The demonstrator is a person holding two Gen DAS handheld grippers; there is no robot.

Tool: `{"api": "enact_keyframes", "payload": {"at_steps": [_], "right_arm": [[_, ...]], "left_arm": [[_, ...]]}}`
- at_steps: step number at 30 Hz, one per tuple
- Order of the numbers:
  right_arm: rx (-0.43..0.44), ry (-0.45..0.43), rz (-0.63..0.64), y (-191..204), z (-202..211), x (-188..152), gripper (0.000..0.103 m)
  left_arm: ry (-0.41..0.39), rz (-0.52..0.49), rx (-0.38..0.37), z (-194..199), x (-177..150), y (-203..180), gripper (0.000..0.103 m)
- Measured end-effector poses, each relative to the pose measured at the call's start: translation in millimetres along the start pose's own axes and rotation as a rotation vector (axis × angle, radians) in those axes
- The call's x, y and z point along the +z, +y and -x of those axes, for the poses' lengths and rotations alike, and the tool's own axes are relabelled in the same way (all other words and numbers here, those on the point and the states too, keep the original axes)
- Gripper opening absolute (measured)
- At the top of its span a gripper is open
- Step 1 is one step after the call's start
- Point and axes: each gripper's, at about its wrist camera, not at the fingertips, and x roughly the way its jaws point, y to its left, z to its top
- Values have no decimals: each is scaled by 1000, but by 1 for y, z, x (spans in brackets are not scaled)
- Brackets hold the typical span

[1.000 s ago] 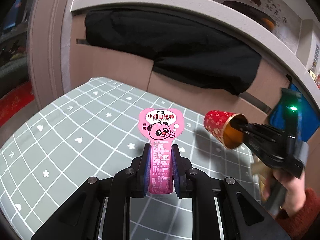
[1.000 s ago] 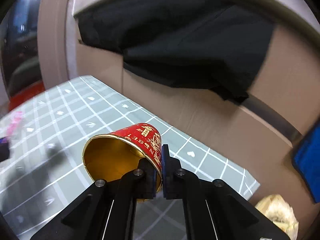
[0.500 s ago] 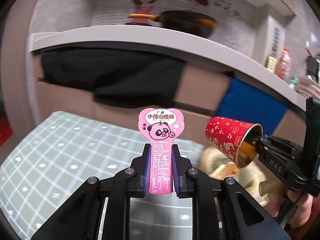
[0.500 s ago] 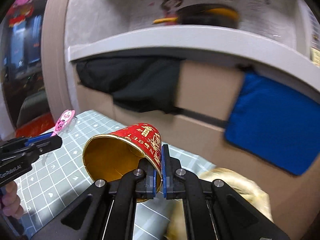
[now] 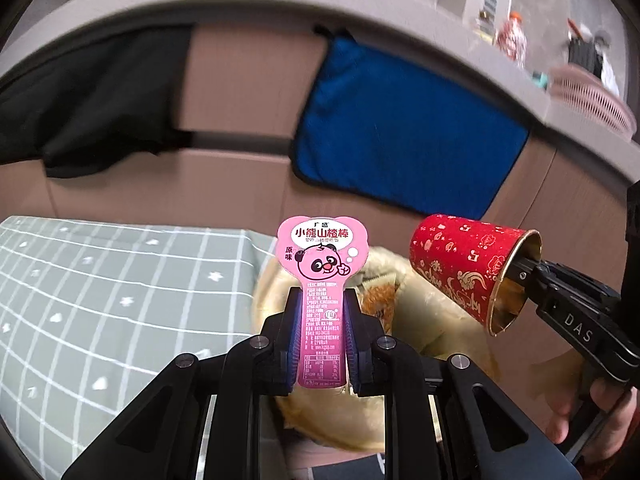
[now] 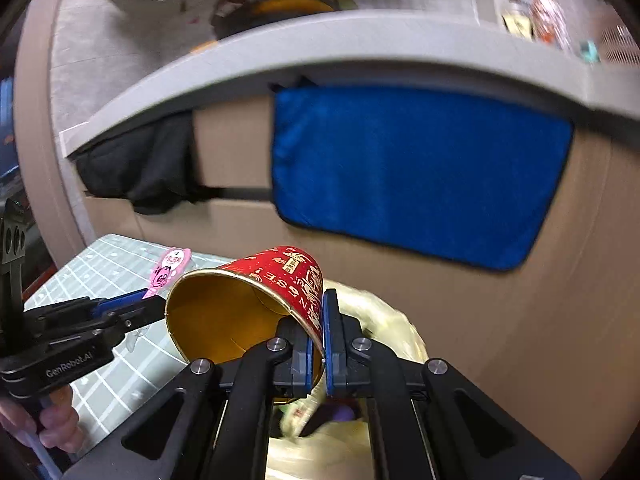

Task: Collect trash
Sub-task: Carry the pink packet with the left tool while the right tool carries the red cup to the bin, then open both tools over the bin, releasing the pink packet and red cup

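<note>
My left gripper [image 5: 322,312] is shut on a pink panda snack wrapper [image 5: 322,264] and holds it upright over the near rim of a yellowish trash bag [image 5: 432,320] that hangs open beside the table. My right gripper [image 6: 316,344] is shut on the wall of a red and gold paper cup [image 6: 256,300], which lies tilted with its mouth toward the camera, above the same bag [image 6: 380,312]. The cup [image 5: 468,264] and right gripper [image 5: 516,276] also show in the left wrist view. The wrapper [image 6: 170,266] and left gripper [image 6: 148,300] show at the left of the right wrist view.
A table with a grey-green grid cloth [image 5: 100,288] lies to the left of the bag. Behind stands a beige cabinet [image 5: 236,92] with a blue cloth [image 5: 400,136] and a black cloth [image 5: 80,100] hung on it. A counter with bottles [image 5: 512,36] runs above.
Both grippers have swung right, off the table and over the trash bag. The wrapper and the cup stay gripped. The blue cloth has come into full view.
</note>
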Motion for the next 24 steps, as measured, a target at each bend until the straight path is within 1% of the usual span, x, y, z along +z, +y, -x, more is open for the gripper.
{"api": "enact_keyframes", "payload": {"at_steps": [4, 7, 10, 14, 16, 17, 18, 19, 21, 22, 23, 24], "right_arm": [[1, 52, -65, -22, -24, -14, 4], [0, 81, -93, -31, -38, -24, 4], [0, 110, -107, -37, -49, -33, 4], [11, 134, -122, -39, -53, -41, 4], [12, 143, -117, -37, -54, -43, 5], [13, 148, -112, -35, -54, -45, 5], [11, 155, -106, -33, -54, -46, 6], [9, 160, -103, -31, -55, -47, 6], [10, 171, -103, -28, -54, -49, 9], [17, 179, -104, -27, -53, -50, 13], [27, 190, -105, -26, -53, -50, 21], [33, 197, -107, -24, -53, -50, 25]], "left_arm": [[41, -10, -15, -30, -10, -6, 20], [79, 19, -46, -46, -15, -4, 20], [114, 41, -86, -56, -20, 0, 20], [124, 31, -113, -62, -19, 0, 22], [108, 3, -94, -60, -18, -2, 28], [109, -8, -87, -60, -18, -2, 35], [114, -10, -87, -60, -18, -1, 40], [121, -3, -92, -59, -17, 0, 42], [140, 24, -92, -56, -17, 3, 47], [154, 36, -85, -54, -16, 5, 47], [161, 45, -85, -52, -15, 7, 47], [162, 55, -95, -46, -13, 9, 47]]}}
